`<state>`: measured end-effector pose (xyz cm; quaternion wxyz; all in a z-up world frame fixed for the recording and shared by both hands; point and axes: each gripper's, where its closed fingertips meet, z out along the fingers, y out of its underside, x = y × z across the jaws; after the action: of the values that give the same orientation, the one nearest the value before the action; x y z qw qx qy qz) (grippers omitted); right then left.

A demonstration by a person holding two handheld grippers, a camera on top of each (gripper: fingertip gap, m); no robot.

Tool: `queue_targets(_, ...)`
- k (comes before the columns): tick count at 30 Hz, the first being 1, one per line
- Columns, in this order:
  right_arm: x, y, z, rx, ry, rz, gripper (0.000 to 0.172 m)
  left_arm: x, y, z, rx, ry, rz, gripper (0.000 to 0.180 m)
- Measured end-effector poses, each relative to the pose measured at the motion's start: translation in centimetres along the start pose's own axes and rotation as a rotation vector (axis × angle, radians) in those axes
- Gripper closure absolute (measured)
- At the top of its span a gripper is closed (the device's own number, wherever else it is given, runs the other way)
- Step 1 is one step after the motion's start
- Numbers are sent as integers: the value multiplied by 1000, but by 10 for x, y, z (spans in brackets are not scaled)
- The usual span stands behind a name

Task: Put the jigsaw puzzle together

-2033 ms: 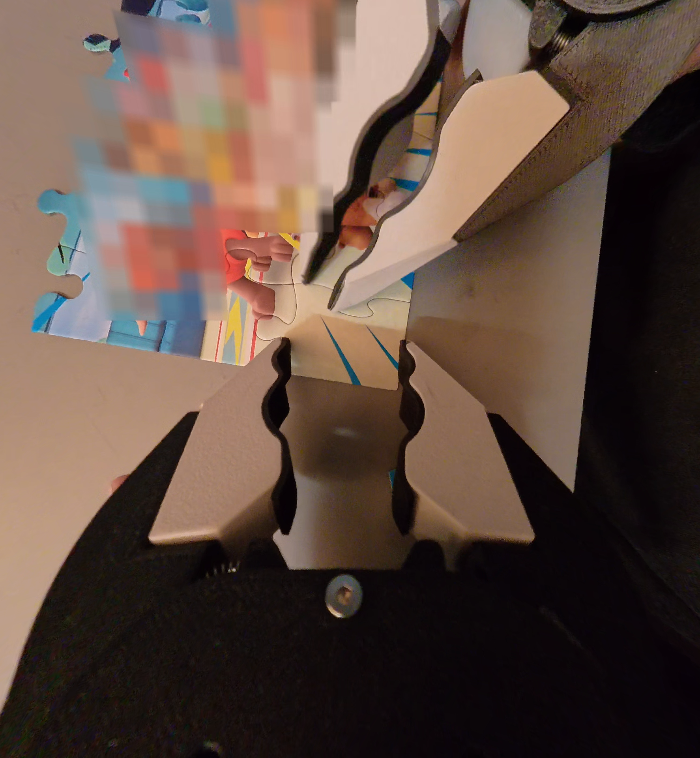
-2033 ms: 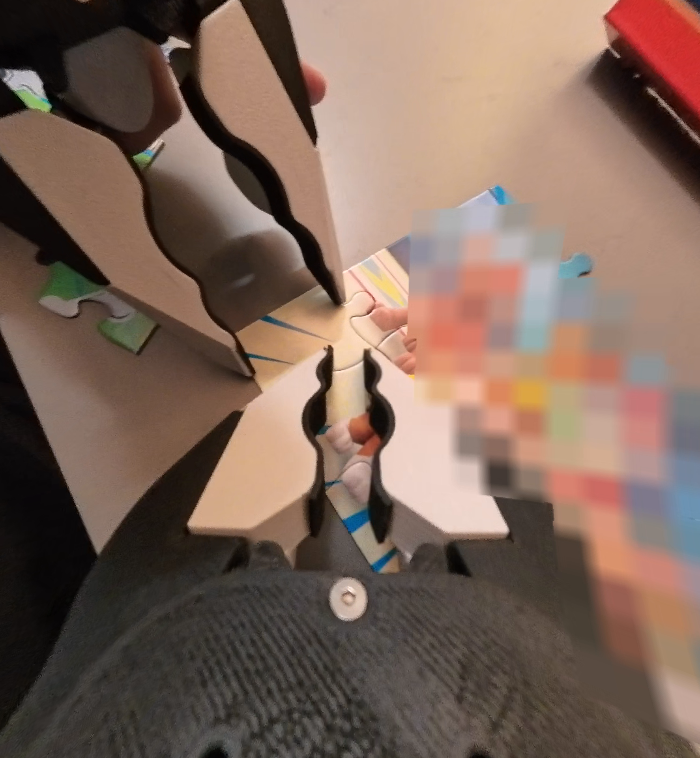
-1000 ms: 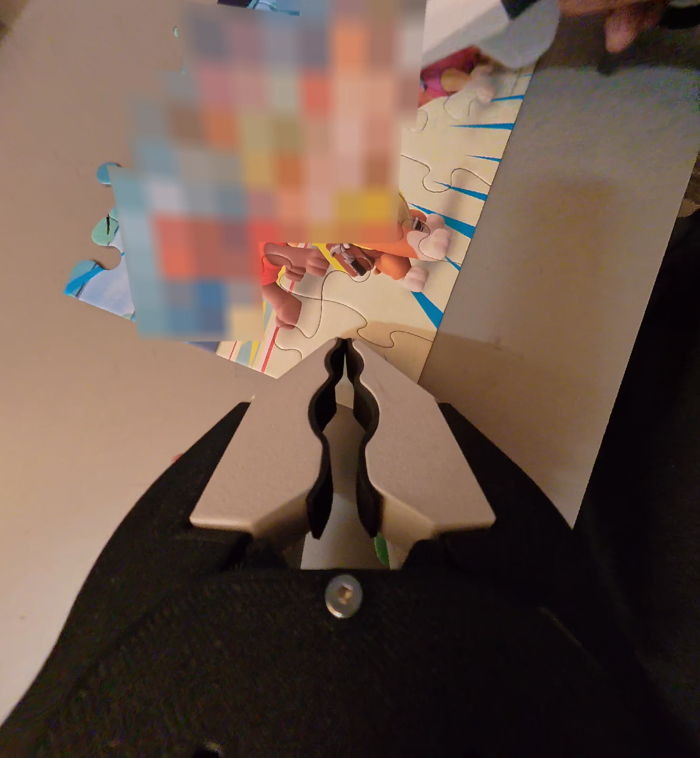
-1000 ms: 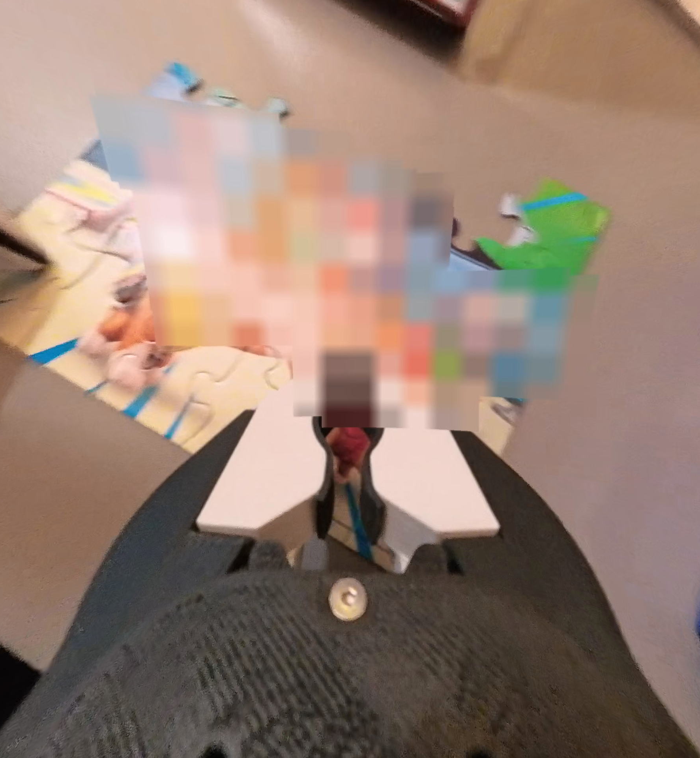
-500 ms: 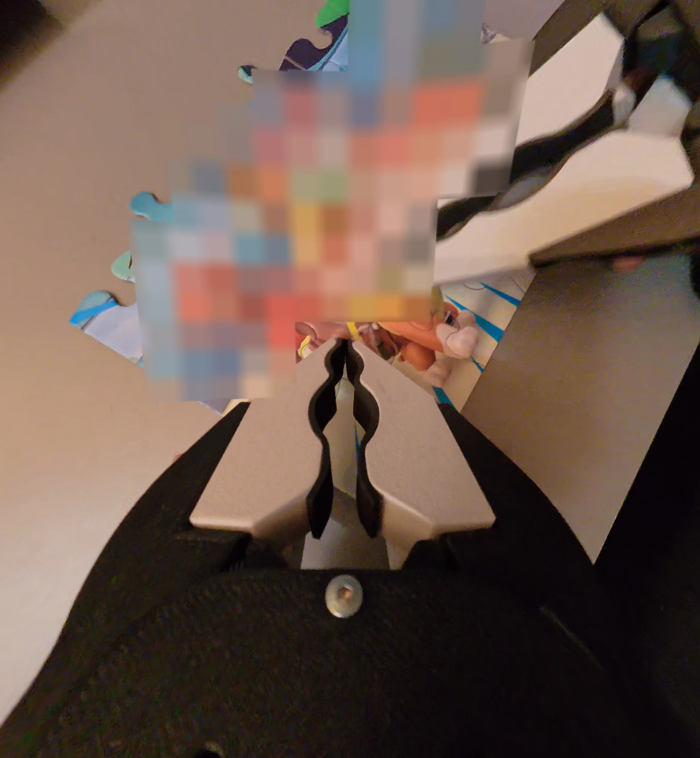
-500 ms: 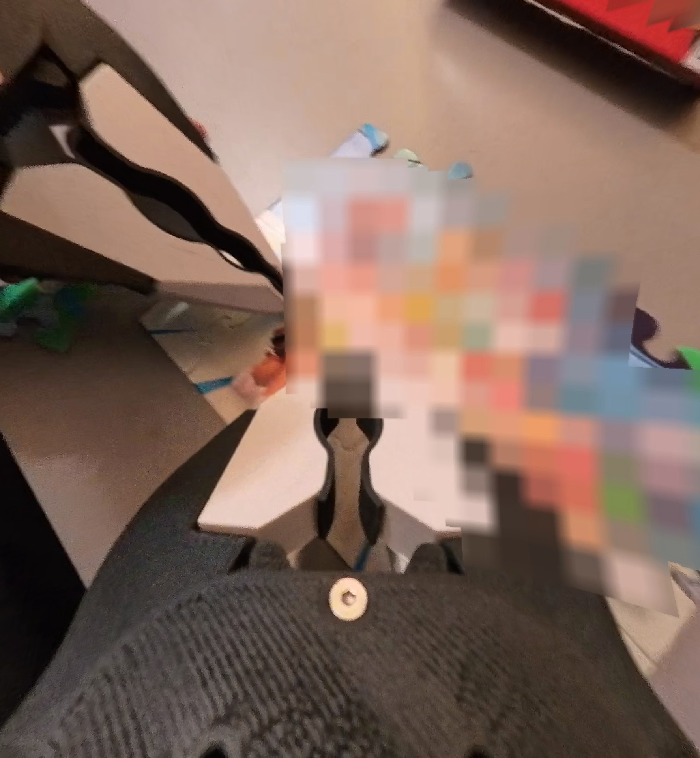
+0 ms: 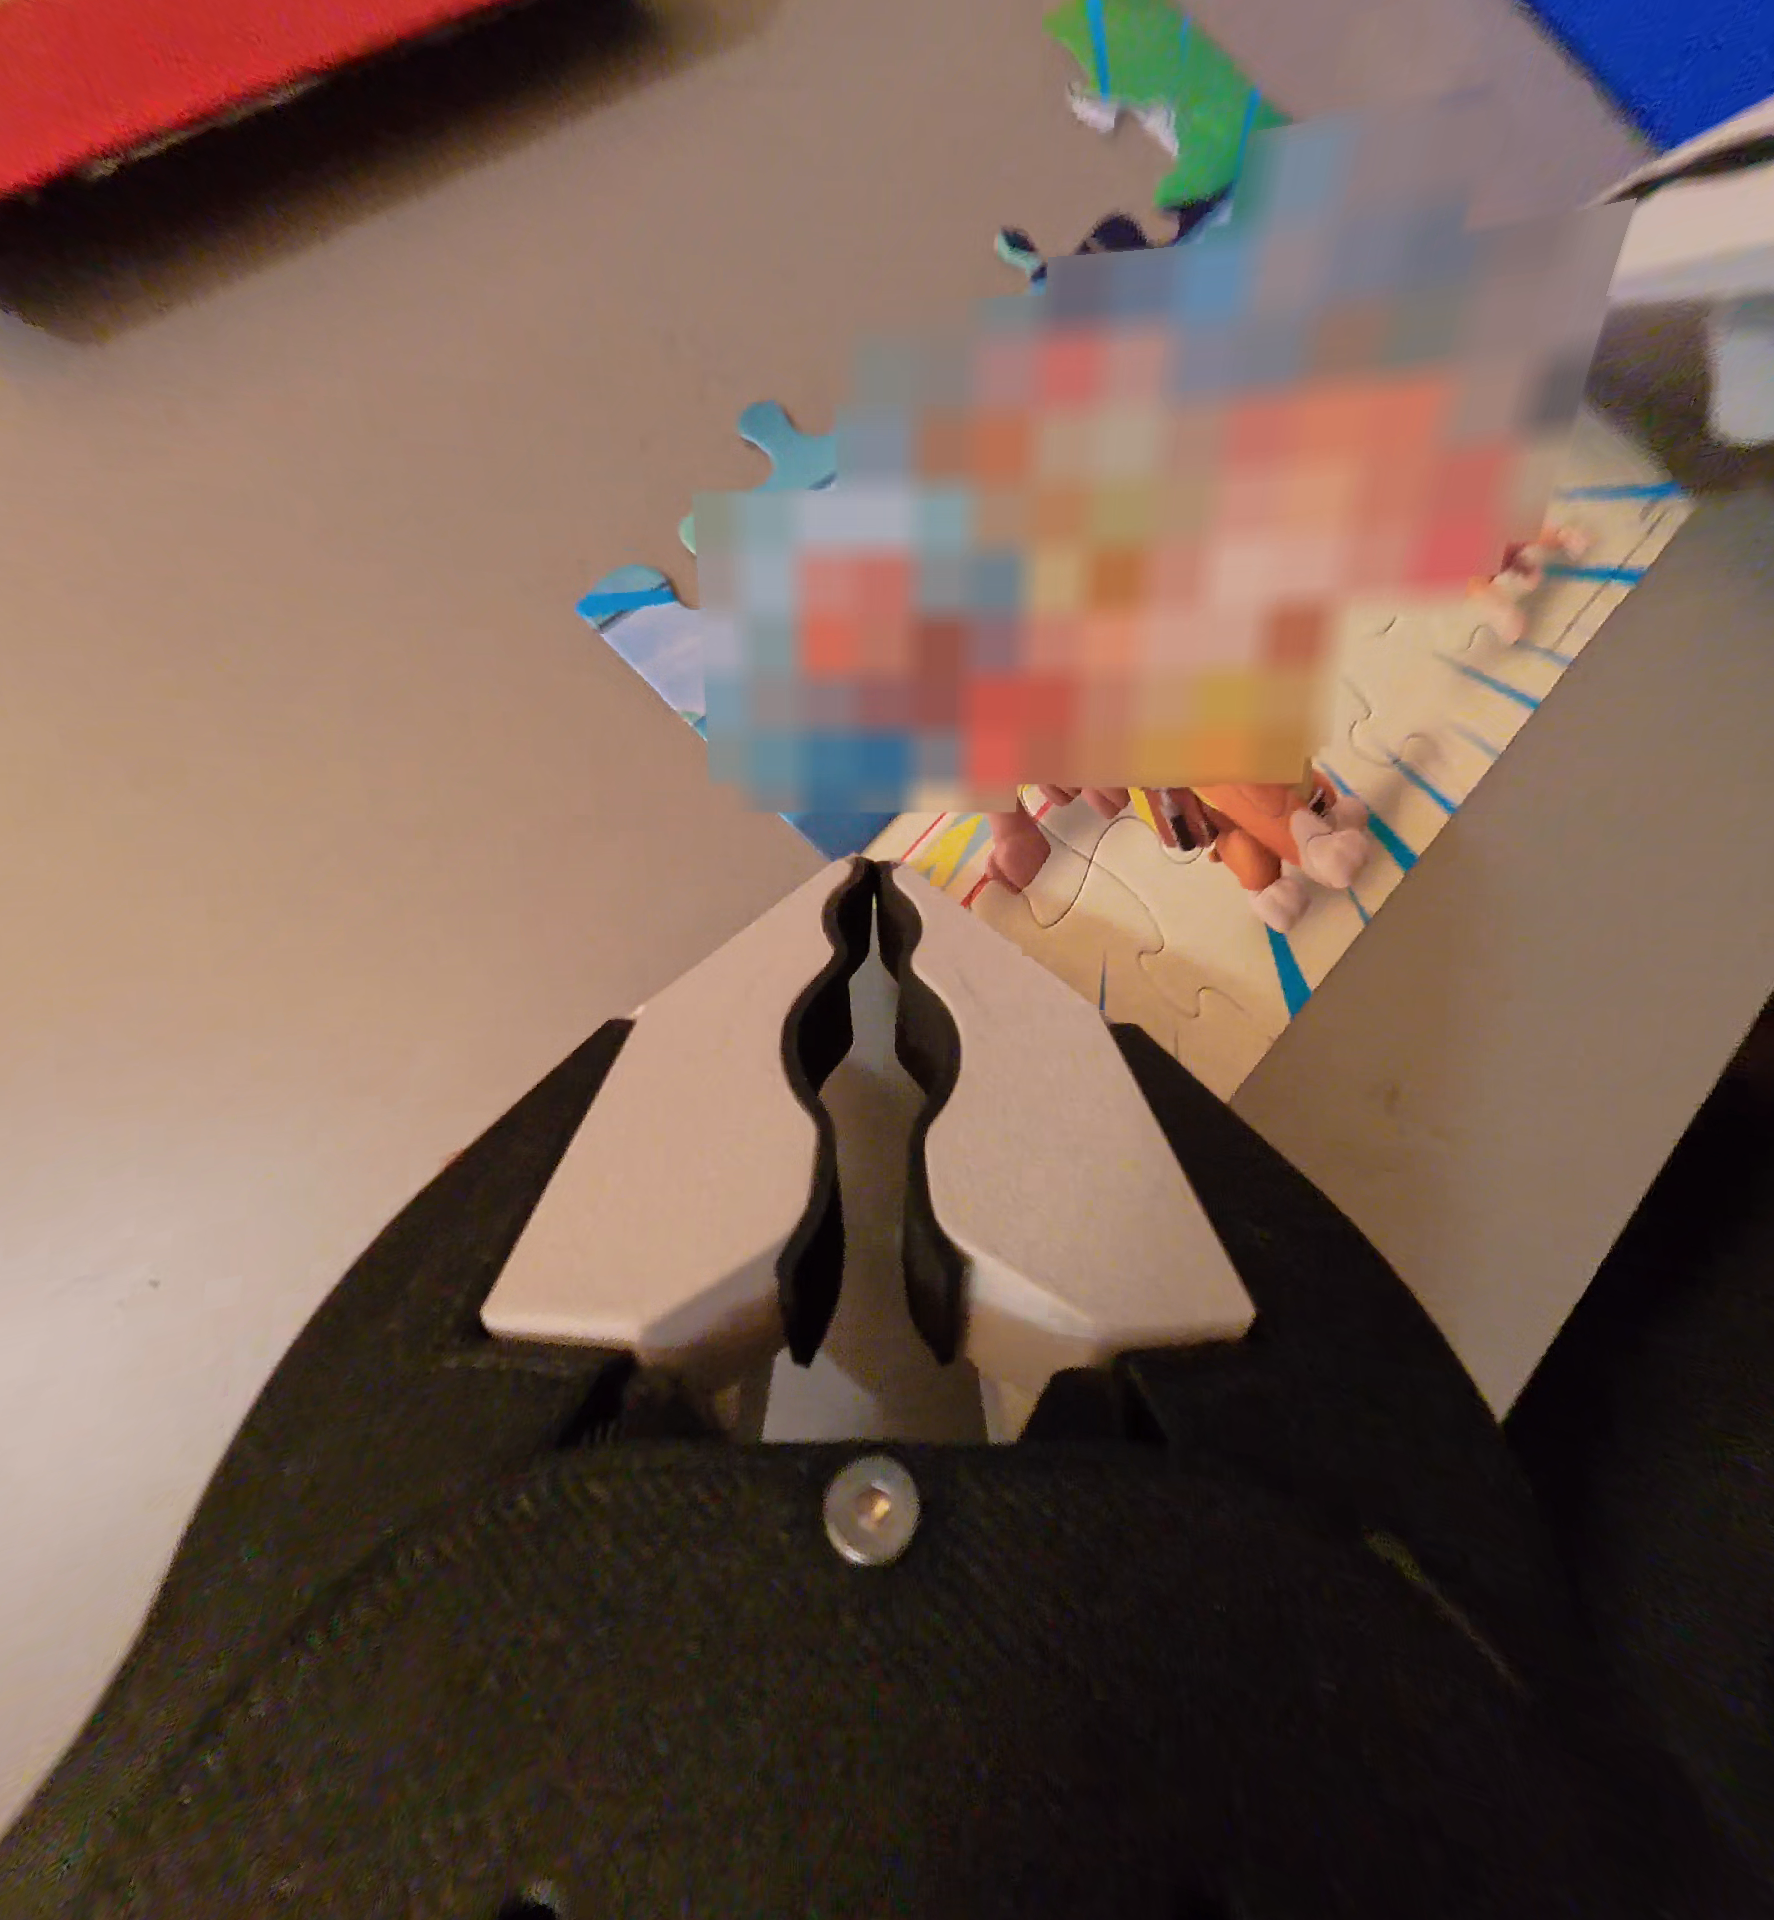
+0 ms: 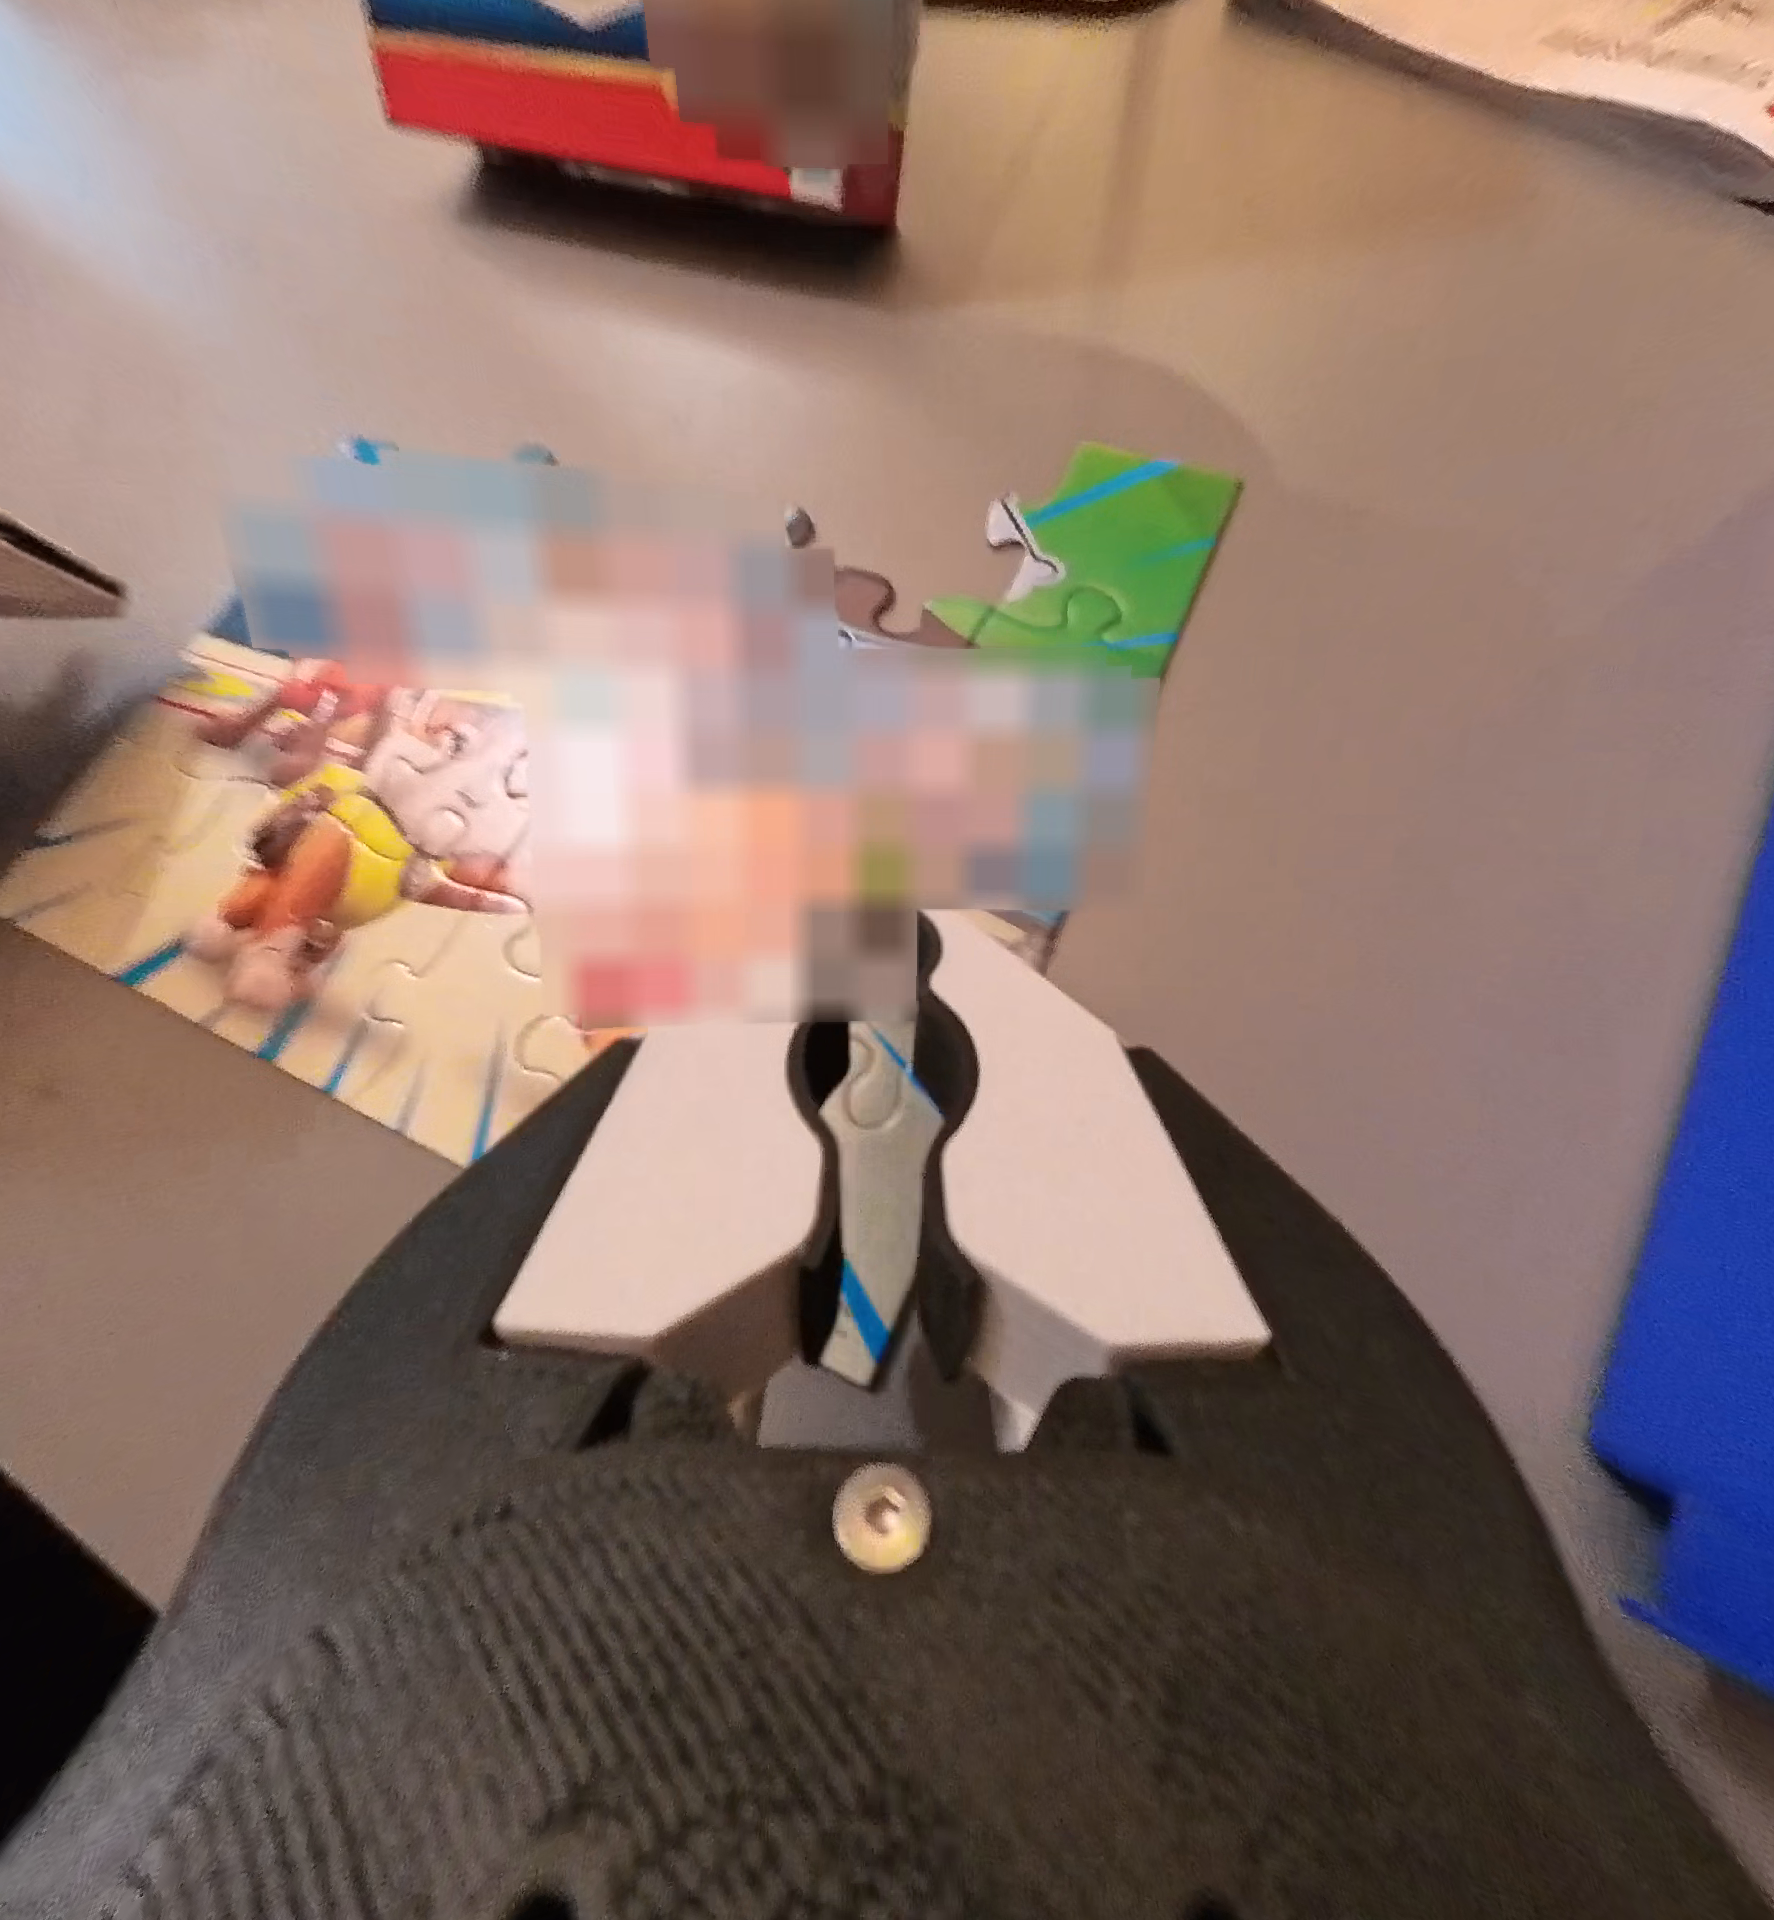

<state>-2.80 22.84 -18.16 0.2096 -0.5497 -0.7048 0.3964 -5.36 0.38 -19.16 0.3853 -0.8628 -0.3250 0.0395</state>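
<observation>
Puzzle (image 7: 1226, 935) cream w/ blue streaks, green corner pcs (image 8: 1122, 561); red box (image 8: 634, 125); grey table (image 7: 239, 727).

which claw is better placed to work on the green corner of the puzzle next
Probably the right claw: the green corner lies ahead of it and nearer. The left claw, shut, sits at the puzzle's opposite, near edge.

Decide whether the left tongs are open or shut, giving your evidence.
Shut: the left tongs' dark pads meet at the tips, nothing between them.
</observation>
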Motion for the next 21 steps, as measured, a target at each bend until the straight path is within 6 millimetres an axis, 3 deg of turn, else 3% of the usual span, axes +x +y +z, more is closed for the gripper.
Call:
queue_targets(9,-32,-28,15,117,-53,-153,163,-13,-18,-23,145,-5,-75,180)
queue_targets(14,-27,-53,5,259,50,-252,165,-53,-16,-45,164,-126,-71,180)
queue_targets(21,-22,-69,-7,409,134,-340,172,-79,-25,-77,275,-186,-140,180)
